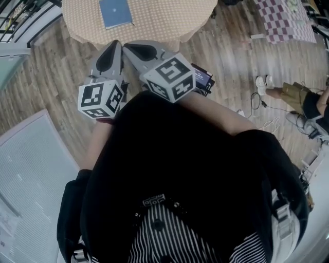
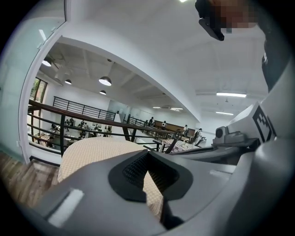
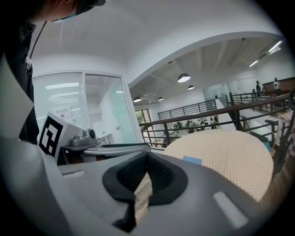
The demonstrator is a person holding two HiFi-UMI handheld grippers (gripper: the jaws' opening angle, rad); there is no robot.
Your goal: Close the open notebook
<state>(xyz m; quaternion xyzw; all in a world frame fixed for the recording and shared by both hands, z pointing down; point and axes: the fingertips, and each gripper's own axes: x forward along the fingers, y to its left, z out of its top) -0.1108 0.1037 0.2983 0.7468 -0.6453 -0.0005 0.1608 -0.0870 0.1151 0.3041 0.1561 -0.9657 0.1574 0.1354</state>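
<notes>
A blue notebook [image 1: 115, 12] lies flat with its cover up on a round table with a beige dotted cloth [image 1: 154, 23]; in the right gripper view the notebook [image 3: 192, 160] shows as a small blue patch on the table [image 3: 226, 156]. My left gripper [image 1: 109, 57] and right gripper [image 1: 141, 51] are held side by side close to my body, short of the table's near edge. Both are shut with nothing between the jaws. The left gripper [image 2: 147, 174] points over the table [image 2: 92, 150]; the right gripper [image 3: 146, 177] points toward it too.
Wooden floor lies around the table. A white panel [image 1: 31, 174] stands at the left, a black railing [image 1: 20, 15] at the upper left. A checkered cloth [image 1: 285, 20] is at the upper right, and a seated person [image 1: 308, 100] and floor cables [image 1: 259, 105] at the right.
</notes>
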